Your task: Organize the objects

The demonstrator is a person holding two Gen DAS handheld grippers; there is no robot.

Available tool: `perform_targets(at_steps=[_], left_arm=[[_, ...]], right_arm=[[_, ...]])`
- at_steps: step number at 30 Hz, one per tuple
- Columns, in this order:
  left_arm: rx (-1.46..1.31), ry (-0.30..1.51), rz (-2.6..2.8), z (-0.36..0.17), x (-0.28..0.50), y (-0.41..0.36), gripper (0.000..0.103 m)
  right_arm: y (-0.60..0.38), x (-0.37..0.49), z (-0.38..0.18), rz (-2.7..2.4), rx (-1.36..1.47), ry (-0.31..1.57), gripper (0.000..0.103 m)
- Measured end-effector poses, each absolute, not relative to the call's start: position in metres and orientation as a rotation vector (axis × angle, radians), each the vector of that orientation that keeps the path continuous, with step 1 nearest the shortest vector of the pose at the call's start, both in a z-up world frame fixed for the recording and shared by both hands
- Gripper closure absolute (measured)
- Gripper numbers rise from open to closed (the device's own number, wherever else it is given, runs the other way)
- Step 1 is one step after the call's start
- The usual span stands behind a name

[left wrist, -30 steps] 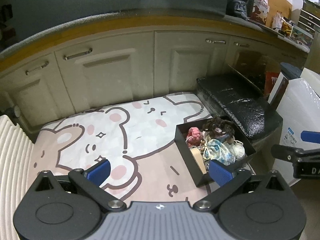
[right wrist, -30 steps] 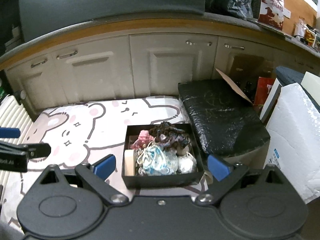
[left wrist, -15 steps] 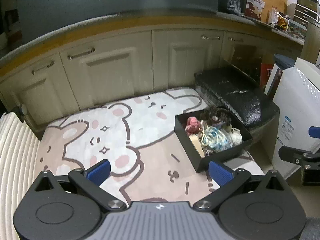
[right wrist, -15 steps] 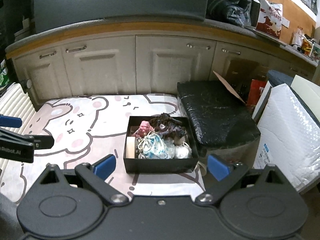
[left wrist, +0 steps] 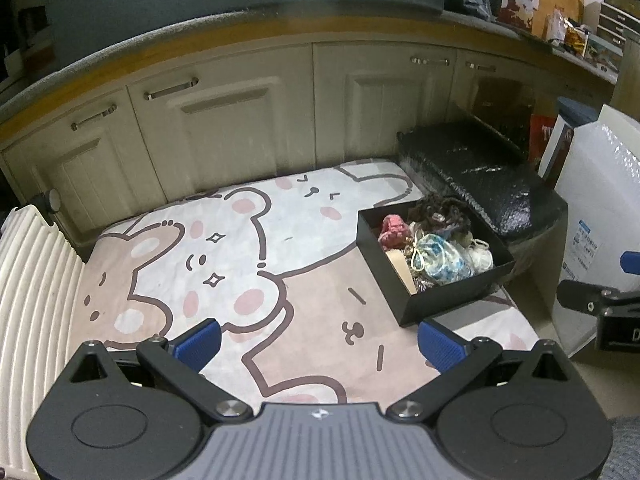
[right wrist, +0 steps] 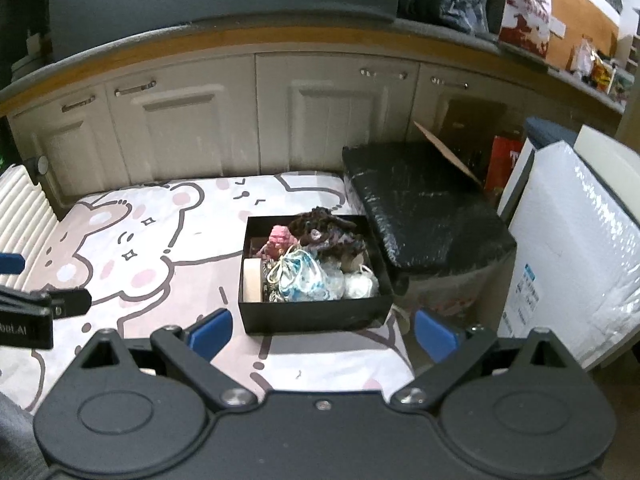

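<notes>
I hold my left gripper and right gripper above the near edge of the bear-print mat, both with jaws wide apart and empty. Ahead of the right gripper, the black box sits at the mat's right edge, its long axis running along that edge toward the cabinets. A blue-patterned pouch, pink knitted item and dark yarn fill it. A black-wrapped bundle lies just beside the box.

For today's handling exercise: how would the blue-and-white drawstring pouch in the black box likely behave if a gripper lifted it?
The drawstring pouch looks like soft, crumpled cloth, so it would probably sag and deform. Its cord loops lie among neighbouring items in the black box, so it may snag them. It seems light.
</notes>
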State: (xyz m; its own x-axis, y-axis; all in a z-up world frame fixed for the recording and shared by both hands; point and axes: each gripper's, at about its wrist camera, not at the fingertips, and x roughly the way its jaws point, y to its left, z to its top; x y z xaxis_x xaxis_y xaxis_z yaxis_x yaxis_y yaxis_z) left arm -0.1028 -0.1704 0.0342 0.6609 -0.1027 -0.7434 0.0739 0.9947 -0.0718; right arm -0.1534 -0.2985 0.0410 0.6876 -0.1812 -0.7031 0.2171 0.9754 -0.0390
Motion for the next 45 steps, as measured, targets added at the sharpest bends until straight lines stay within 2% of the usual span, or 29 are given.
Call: perform_targets(at_steps=[45], left_arm=[[-0.061, 0.882, -0.09, 0.0279, -0.0975, -0.1627, 0.0]], right_arm=[[-0.3022, -0.1534, 0.037, -0.23, 0.07, 0.792, 0.004]])
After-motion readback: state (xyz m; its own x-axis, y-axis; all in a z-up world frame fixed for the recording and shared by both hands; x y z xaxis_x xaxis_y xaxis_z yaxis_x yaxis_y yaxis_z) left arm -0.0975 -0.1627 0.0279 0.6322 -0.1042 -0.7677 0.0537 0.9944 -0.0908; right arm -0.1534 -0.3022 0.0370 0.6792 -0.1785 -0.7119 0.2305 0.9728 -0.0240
